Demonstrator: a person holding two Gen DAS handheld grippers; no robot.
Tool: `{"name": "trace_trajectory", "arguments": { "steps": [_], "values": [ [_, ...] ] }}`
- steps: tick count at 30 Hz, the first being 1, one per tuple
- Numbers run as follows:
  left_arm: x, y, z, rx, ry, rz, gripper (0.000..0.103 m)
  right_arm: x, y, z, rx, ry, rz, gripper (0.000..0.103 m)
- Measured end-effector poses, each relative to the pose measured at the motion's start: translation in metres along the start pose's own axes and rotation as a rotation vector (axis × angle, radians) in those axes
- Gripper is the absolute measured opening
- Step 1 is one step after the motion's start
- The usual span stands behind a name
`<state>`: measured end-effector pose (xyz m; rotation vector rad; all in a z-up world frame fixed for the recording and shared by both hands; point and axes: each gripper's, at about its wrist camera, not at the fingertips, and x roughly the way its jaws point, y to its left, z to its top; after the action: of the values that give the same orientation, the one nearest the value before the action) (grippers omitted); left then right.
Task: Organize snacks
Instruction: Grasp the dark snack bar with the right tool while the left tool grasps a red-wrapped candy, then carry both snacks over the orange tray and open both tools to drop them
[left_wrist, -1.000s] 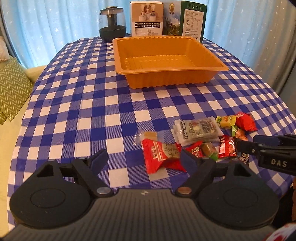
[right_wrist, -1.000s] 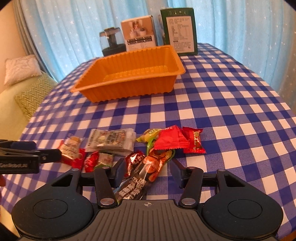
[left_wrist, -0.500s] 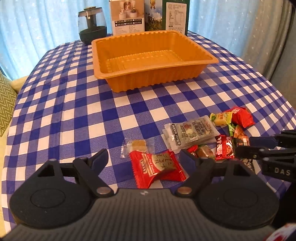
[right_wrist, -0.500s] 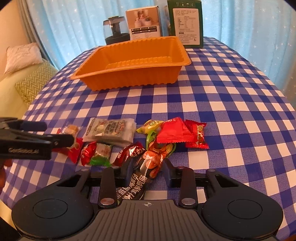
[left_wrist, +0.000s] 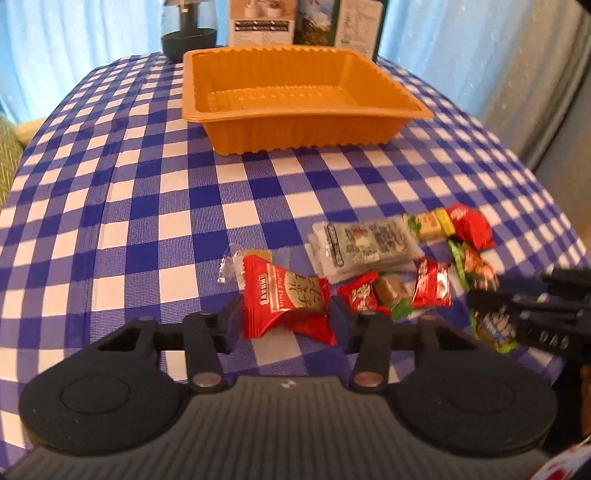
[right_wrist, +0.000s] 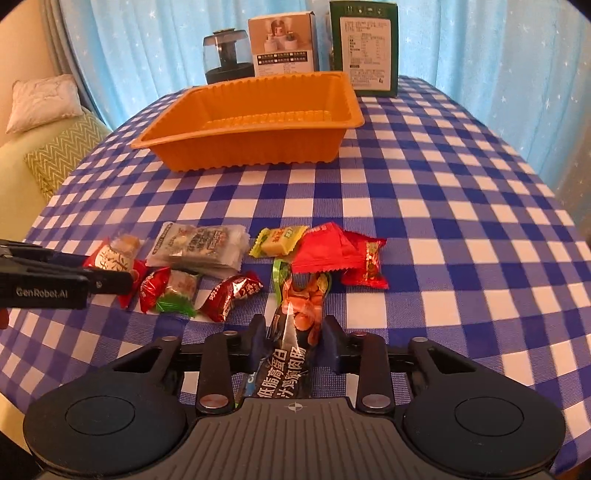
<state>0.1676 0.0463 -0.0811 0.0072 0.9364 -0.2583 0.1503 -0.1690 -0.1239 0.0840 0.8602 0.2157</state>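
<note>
Compared with a second ago, I see the left gripper (left_wrist: 286, 319) narrower: its jaws are closing, with the crinkled red foil date-candy packet (left_wrist: 286, 302) between the black fingertips at the lower centre of the left wrist view. The pads sit at the packet's edges; I cannot tell whether they press it yet. The right gripper (right_wrist: 295, 341) has also narrowed since then and now clamps the glossy dark sausage pouch (right_wrist: 295, 332) with white lettering, lower centre of the right wrist view; the pouch stands up out of the jaws.

The rest of the snack pile lies loose on the blue-and-white checked woven tablecloth (right_wrist: 424, 206): a flat translucent grey packet stack (right_wrist: 199, 247), a small yellow-green wrapped sweet (right_wrist: 277, 240), a folded matt red sachet (right_wrist: 325, 251), and two shiny red foil candies (right_wrist: 232, 291). They lie close together, several touching.

The ribbed orange plastic rectangular tray (left_wrist: 295, 110) sits in the upper centre of both views, well apart from the pile, with nothing in it. Behind it stand a dark round glass jar (right_wrist: 227, 55), a white printed carton (right_wrist: 282, 42) and a green carton (right_wrist: 365, 44), in front of pale blue curtains (right_wrist: 147, 44).
</note>
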Motion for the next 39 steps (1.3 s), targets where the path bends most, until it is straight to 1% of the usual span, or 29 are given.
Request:
{"name": "trace_trajectory", "arguments": {
  "steps": [3, 5, 7, 10, 13, 15, 20, 27, 30, 33, 36, 39],
  "values": [
    [-0.001, 0.003, 0.001, -0.061, -0.029, -0.016, 0.037, 0.001, -0.001, -0.001, 0.007, -0.013, 0.006, 0.033],
    [-0.001, 0.004, 0.002, -0.09, -0.041, -0.018, 0.031, 0.001, 0.0, -0.001, 0.006, -0.022, 0.004, 0.033],
    [0.0, 0.005, 0.002, -0.115, -0.047, -0.028, 0.029, 0.001, 0.001, -0.002, -0.006, -0.031, -0.001, 0.033],
    [0.002, 0.003, 0.002, -0.137, -0.049, -0.04, 0.027, 0.003, 0.004, -0.002, -0.018, -0.035, -0.006, 0.033],
    [-0.001, -0.001, 0.002, -0.133, -0.053, -0.026, 0.023, 0.004, 0.004, -0.001, -0.023, -0.038, -0.005, 0.031],
    [-0.008, -0.002, 0.002, -0.133, -0.065, -0.018, 0.022, 0.002, 0.002, -0.001, -0.01, -0.033, 0.009, 0.03],
    [-0.027, -0.001, 0.002, -0.139, -0.09, -0.002, 0.022, -0.01, 0.006, -0.005, -0.041, -0.059, 0.016, 0.03],
    [-0.049, -0.002, 0.012, -0.144, -0.134, -0.008, 0.022, -0.035, 0.012, 0.003, -0.043, -0.154, 0.03, 0.03],
    [-0.054, -0.005, 0.024, -0.141, -0.159, -0.013, 0.022, -0.042, 0.014, 0.011, -0.03, -0.182, 0.064, 0.03],
    [-0.055, -0.009, 0.041, -0.131, -0.185, -0.016, 0.022, -0.042, 0.014, 0.025, -0.041, -0.207, 0.077, 0.03],
    [-0.05, -0.011, 0.062, -0.125, -0.211, -0.017, 0.022, -0.034, 0.009, 0.051, -0.045, -0.233, 0.08, 0.03],
    [-0.041, -0.01, 0.082, -0.127, -0.229, -0.02, 0.022, -0.025, 0.004, 0.085, -0.067, -0.27, 0.076, 0.03]
  ]
}}
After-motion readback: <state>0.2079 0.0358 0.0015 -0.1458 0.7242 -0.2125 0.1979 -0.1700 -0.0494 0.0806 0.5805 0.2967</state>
